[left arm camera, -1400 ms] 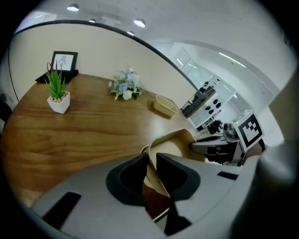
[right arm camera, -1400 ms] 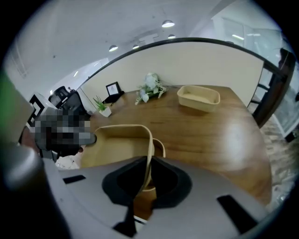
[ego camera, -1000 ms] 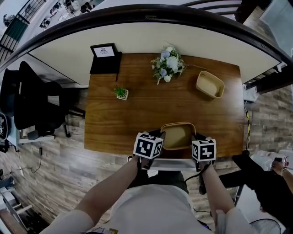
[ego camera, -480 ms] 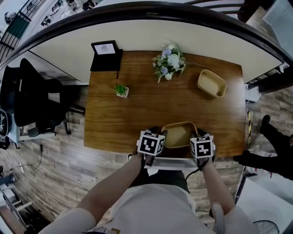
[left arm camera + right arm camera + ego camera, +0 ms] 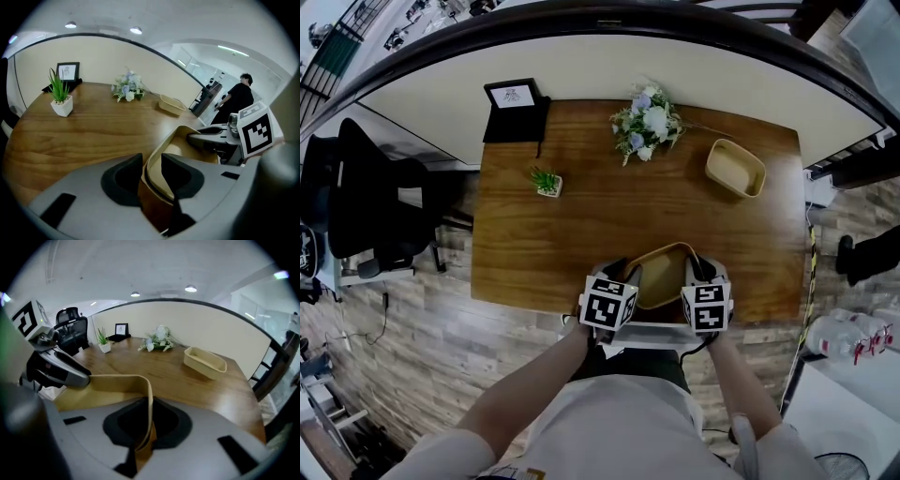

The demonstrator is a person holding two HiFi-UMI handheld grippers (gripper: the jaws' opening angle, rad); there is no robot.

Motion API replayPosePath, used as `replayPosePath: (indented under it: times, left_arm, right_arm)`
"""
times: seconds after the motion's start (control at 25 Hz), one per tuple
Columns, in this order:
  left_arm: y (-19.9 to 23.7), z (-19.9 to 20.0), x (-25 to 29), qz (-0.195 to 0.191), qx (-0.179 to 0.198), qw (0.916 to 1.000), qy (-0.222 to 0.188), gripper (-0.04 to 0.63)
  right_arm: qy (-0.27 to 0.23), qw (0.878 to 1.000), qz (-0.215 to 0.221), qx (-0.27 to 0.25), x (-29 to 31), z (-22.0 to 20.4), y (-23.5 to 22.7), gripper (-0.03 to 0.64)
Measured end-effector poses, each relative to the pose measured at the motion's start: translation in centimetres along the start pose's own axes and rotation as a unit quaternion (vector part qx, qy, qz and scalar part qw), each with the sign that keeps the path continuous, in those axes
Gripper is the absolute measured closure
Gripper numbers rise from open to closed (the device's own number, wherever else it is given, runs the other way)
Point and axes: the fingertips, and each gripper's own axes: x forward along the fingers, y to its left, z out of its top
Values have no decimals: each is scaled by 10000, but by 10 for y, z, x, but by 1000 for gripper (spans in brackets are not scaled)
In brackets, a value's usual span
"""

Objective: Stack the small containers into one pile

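Observation:
Two tan small containers are in view. The near container (image 5: 661, 274) is at the table's front edge, held between both grippers and tipped up off the wood. My left gripper (image 5: 152, 176) has its jaws closing, with the pads on the container's left wall (image 5: 157, 161). My right gripper (image 5: 147, 425) is shut on the thin right wall (image 5: 149, 394). In the head view the left gripper (image 5: 628, 279) and right gripper (image 5: 695, 272) sit at the container's two sides. The far container (image 5: 735, 168) lies empty at the table's back right.
A flower bunch (image 5: 647, 122) lies at the back middle of the wooden table (image 5: 581, 234). A small potted plant (image 5: 547, 182) and a picture frame (image 5: 512, 101) are at the back left. A black chair (image 5: 366, 206) stands left of the table.
The two grippers have drawn closer together on the near container. Its far side has risen from the table; it lay flat one second ago.

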Motion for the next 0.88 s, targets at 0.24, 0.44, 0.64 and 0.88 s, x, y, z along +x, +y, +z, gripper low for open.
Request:
replayPosePath:
  times: [0.24, 0.44, 0.64, 0.88]
  left_arm:
    - [2, -12, 9, 89, 206, 9995, 240, 448]
    - [6, -23, 18, 87, 240, 9985, 491, 428]
    - [12, -34, 25, 23, -379, 9970, 680, 409]
    - [17, -41, 34, 32, -530, 9952, 826, 387]
  right_arm:
    - [187, 9998, -47, -81, 17, -16, -3, 558]
    - [486, 9985, 15, -250, 26, -22, -3, 523]
    - [702, 9964, 135, -459, 31, -26, 0, 536]
    - [721, 9962, 224, -432, 34, -27, 4, 578]
